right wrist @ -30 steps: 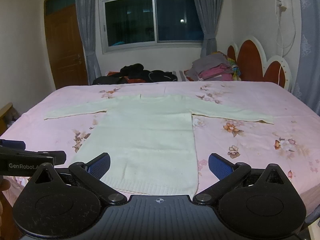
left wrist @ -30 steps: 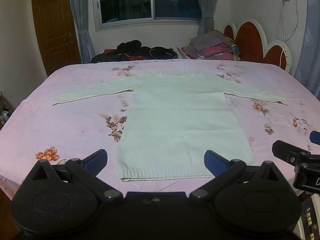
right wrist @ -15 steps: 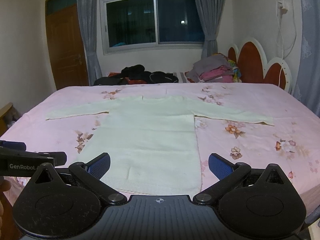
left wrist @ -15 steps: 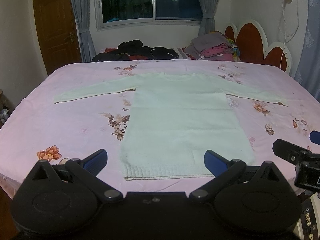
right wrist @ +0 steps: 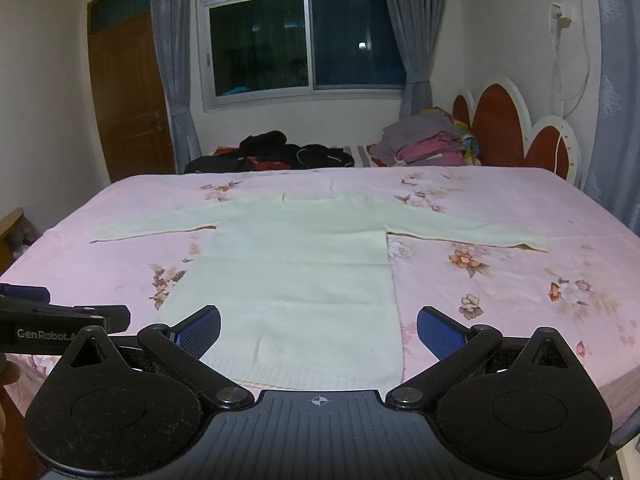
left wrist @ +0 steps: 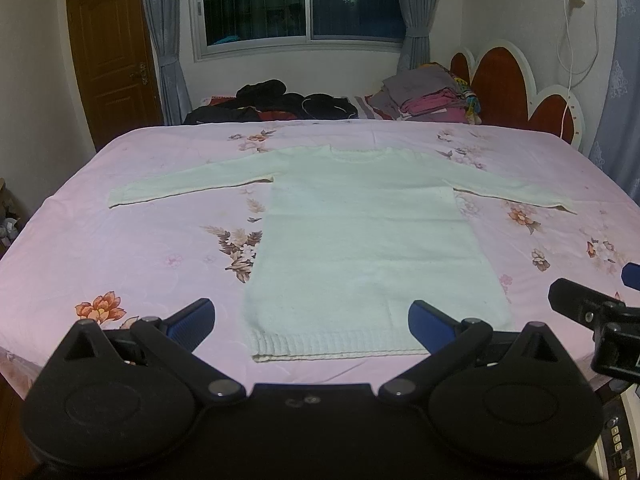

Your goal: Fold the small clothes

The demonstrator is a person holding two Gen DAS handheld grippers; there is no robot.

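Across the middle of the bed (left wrist: pixel 120 248) lies the pale sweater (left wrist: pixel 364 248), flat, sleeves out, hem at the near edge. Left hand-held gripper (left wrist: pixel 311 322) and right hand-held gripper (right wrist: pixel 319 330) hover released, empty. Folding hasn't begun; next, probably, a sleeve needs pinching.
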